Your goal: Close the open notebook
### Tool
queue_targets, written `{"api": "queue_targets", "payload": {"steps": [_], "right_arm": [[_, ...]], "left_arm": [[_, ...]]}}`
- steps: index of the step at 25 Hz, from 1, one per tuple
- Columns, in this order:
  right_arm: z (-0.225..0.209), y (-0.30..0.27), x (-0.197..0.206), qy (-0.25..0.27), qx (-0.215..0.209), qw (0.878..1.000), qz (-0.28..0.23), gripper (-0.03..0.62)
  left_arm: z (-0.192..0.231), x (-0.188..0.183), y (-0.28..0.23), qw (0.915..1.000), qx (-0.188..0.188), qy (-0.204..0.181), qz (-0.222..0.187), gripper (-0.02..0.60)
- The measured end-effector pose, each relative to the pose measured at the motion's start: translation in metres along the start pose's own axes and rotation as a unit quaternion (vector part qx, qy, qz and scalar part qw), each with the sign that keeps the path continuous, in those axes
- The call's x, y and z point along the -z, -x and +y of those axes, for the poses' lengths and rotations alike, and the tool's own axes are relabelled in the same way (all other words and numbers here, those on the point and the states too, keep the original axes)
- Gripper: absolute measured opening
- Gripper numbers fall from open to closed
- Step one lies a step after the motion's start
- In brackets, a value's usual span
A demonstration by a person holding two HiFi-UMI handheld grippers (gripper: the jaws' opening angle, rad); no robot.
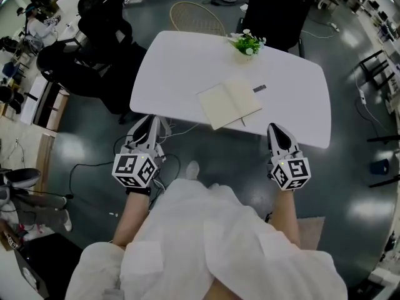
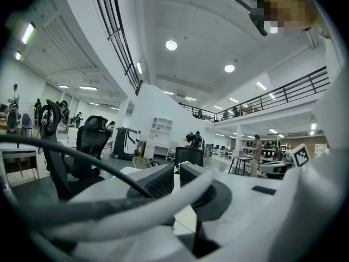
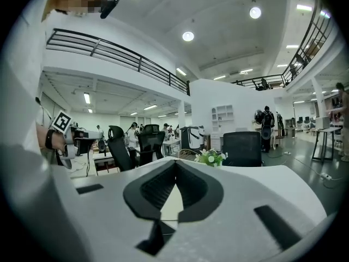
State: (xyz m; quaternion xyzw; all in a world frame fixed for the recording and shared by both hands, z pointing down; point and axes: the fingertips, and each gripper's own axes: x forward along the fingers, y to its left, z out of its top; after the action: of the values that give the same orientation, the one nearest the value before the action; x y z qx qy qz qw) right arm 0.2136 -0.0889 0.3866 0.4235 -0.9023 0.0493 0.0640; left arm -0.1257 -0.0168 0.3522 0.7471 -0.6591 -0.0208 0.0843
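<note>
Nearest, the person's white, loosely creased garment filled the bottom of the head view. Just beyond it both tools hung short of the surface's near edge. The left gripper had its fingers drawn almost together with only a slim gap at the tips and nothing in it. A thick pale cable looped across its own view. The right gripper had its ribbed black fingers pressed together at the tips and was empty.

The open notebook lay flat on the smooth, rounded white surface. It sat at about 1 o'clock from the left gripper and 11 o'clock from the right, turned askew, with its near corner close to the near edge. Its pages looked cream, blank and matte, and thin at the margins.

The likely trouble was friction. The top looked slick, so a sideways nudge at a thin cover would probably slide the whole book rather than lift one half, perhaps off the near edge. Pressed-together fingers could not pinch a cover either, and a page might crease if scooped.

A small dark pen-like object lay at 2 o'clock from the notebook and could be knocked. Farther off, at 12 o'clock, stood a potted plant with white blooms, then a wicker chair and black office chairs.
</note>
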Motion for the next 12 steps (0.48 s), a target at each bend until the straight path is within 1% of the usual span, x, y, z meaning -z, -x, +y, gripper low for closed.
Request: {"api": "queue_targets", "payload": {"steps": [5,8,12], "right_arm": [[-0.001,-0.036,0.0,-0.009,-0.001,1.0,0.0,0.005],[-0.003,-0.063,-0.007,-0.011,0.005,1.0,-0.003,0.005],[0.0,-0.099,-0.017,-0.015,0.01,1.0,-0.009,0.005]], "left_arm": [[0.025,-0.007,-0.029,1.0,0.001,-0.002,-0.004,0.031],[0.046,-0.019,-0.05,0.9999,0.006,-0.006,-0.009,0.031],[0.077,-0.026,-0.078,0.9999,0.015,-0.008,-0.004,0.031]]}}
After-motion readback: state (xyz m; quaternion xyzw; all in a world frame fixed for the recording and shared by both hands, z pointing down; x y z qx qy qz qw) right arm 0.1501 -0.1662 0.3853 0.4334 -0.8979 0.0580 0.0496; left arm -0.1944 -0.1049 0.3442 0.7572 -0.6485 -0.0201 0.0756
